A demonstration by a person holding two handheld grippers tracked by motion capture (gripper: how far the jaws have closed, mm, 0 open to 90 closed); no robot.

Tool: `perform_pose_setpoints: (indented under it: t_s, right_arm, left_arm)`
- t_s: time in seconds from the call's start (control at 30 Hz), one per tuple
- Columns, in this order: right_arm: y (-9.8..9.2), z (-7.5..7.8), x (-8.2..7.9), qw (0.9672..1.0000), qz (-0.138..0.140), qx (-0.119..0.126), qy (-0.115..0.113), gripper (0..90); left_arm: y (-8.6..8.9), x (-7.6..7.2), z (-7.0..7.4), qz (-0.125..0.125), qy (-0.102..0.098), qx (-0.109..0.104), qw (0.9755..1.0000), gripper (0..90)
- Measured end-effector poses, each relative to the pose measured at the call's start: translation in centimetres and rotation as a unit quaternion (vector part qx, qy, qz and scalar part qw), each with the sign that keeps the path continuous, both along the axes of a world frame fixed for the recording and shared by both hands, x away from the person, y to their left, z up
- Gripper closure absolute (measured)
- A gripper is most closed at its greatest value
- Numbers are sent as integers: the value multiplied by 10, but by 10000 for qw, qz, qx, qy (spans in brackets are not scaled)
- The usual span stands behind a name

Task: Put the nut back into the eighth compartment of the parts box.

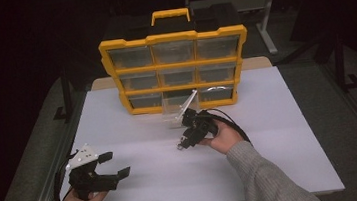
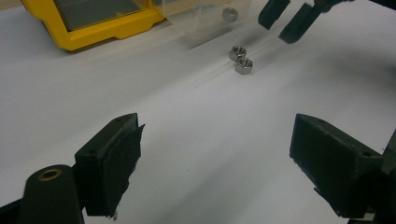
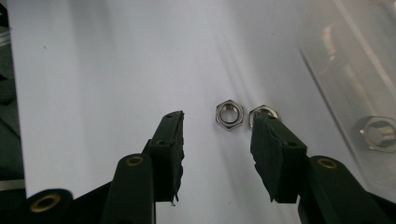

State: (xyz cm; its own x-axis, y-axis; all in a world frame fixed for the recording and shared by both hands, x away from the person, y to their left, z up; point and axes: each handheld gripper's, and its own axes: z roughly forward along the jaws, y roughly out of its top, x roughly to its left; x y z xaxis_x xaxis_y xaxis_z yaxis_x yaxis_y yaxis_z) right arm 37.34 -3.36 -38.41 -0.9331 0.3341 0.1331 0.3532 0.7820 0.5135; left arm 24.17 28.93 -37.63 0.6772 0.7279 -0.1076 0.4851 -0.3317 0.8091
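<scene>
Surface: white table (image 1: pixel 280 135), yellow plastic drawer organizer (image 1: pixel 176 70) at back.
My right gripper (image 3: pixel 217 135): spread above two steel hex nuts (image 3: pixel 229 113).
My left gripper (image 2: pixel 215 154): spread, empty, well apart.

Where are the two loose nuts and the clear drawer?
left nut (image 3: pixel 229 114), right gripper view, its hex rim.
right nut (image 3: pixel 264 111), right gripper view, its top edge.
clear drawer (image 3: pixel 345 70), right gripper view, its side wall.

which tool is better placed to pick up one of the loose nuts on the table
Right. The right tool is open just above the two small silver hex nuts, one jaw partly covering one of them. The left tool is open too, but sits far back near the white table's front edge.
</scene>
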Motion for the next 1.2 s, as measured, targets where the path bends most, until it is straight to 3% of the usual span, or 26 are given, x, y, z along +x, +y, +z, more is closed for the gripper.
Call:
perform_pose_setpoints:
  t_s: [0.27, 0.53, 1.03, 1.2]
  right_arm:
    - [8, -17, 3, 9998, -43, -149, 135, 532]
    - [15, -28, 6, 9997, 6, -219, 125, 561]
    - [23, -36, 9, 9995, 28, -311, 76, 607]
    - [29, -39, 7, 9986, 114, -514, -13, 626]
  left_arm:
    - [0, 0, 0, 11, -22, -28, 10000, 161]
    - [1, 0, 0, -3, -21, 6, 10000, 161]
    - [1, 0, 0, -3, -29, -23, 10000, 161]
    - [1, 0, 1, 3, -24, -29, 10000, 162]
